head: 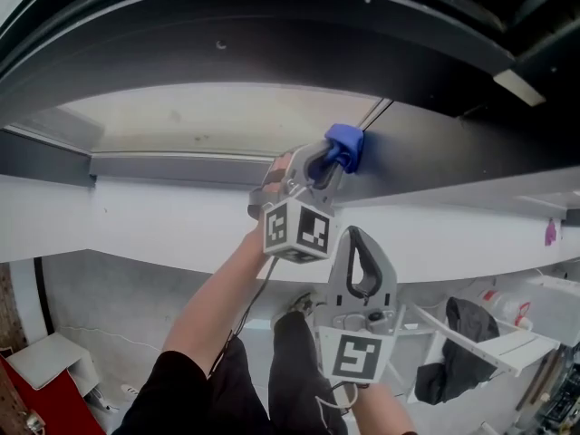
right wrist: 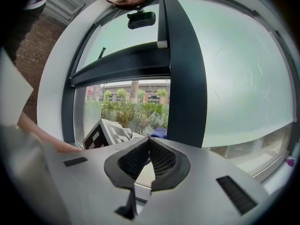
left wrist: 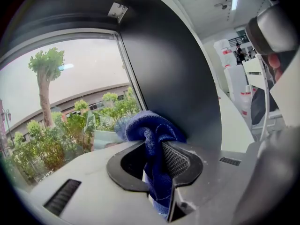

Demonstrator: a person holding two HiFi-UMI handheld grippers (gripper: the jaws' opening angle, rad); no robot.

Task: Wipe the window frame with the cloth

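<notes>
While left gripper clamps cloth at frame, upper centre: press flat, stroke evenly (right gripper closed, empty).

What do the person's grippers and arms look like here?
Left tongs and right tongs: light grey shells, black ribbed pads. Each carries a white cube of black square markers. A thin cable hangs off the left; a black sleeve covers that upper arm.

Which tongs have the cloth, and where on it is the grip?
The left tongs are shut on the blue cloth, pinching a bunched fold; a wad sticks out ahead, a tail hangs behind. The right tongs are shut, empty.
</notes>
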